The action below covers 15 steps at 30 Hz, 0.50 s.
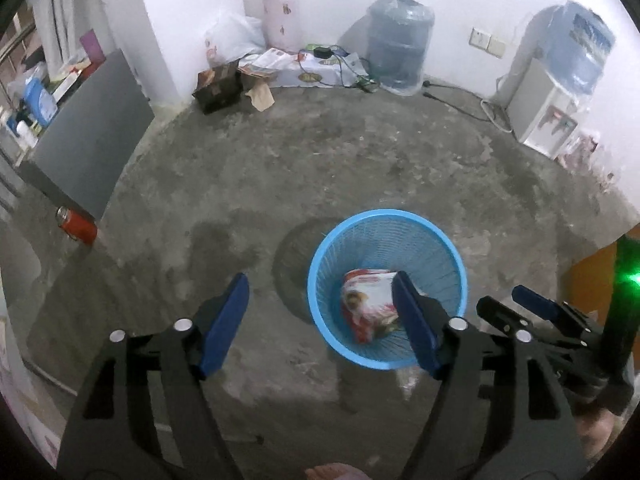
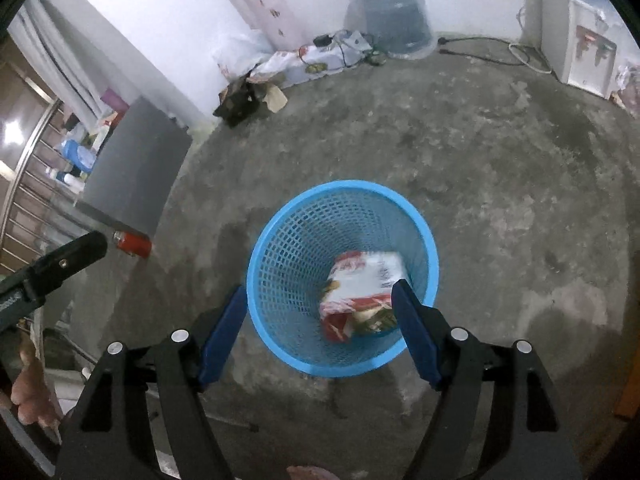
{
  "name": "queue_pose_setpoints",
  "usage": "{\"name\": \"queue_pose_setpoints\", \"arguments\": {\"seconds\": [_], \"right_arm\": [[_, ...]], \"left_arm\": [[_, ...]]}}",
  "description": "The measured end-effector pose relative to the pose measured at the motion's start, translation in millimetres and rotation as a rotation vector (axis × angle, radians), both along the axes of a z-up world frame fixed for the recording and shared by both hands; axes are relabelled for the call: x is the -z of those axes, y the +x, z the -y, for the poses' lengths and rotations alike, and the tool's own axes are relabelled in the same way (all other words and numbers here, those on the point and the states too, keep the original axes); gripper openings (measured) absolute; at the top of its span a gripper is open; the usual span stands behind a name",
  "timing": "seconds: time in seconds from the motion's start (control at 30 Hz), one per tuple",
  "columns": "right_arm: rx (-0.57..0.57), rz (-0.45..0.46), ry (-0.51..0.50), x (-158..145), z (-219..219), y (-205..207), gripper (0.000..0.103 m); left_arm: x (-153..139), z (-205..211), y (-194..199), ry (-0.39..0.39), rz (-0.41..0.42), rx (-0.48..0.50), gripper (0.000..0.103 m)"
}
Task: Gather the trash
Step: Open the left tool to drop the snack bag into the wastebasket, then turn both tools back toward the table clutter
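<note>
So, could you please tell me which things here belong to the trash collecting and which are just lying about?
Part of the job:
- blue basket
- snack packet inside it
- red can on the floor

Just lying about:
- water jug
- water dispenser
- grey board

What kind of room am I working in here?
Probably a bare utility or storage room in a home: rough concrete floor, a spare water jug against the wall, a water dispenser and a blue wastebasket.
</note>
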State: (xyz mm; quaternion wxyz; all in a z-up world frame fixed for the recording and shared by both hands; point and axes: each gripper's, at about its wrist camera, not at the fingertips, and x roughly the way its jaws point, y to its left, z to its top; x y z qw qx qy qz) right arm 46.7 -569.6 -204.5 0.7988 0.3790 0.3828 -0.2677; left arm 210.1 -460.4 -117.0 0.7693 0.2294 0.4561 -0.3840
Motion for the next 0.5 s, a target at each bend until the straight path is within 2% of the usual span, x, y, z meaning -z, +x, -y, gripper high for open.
{"name": "queue_pose_setpoints", "arguments": {"seconds": [0.2,0.27,0.33,0.47,0.5], "right_arm": [[-0.01,0.022,-0.085,-40.4,-23.2,-9.8,0.074],[-0.028,0.025,-0.134,-58.5,-37.0,-9.3,0.079],[-0.052,0.027,-0.182,-76.0,-51.2,-8.2,0.083],[-0.094,0.039,-0.282,-109.8,-81.7,-9.2,0.096],[-0.103,0.043,-0.311,-118.1,-90.5,-9.9,0.096]], "left_arm": [[-40.1,-38.8,-18.1,-0.094,-0.03,0.034,0.073],[-58.2,-57.3,-27.1,-0.15,-0.058,0.057,0.074],[-72.2,-71.8,-36.4,-0.184,-0.071,0.076,0.083],[-100.3,-109.4,-62.1,-0.238,-0.045,0.107,0.085],[-108.7,-124.4,-69.4,-0.255,-0.041,0.109,0.086]]}}
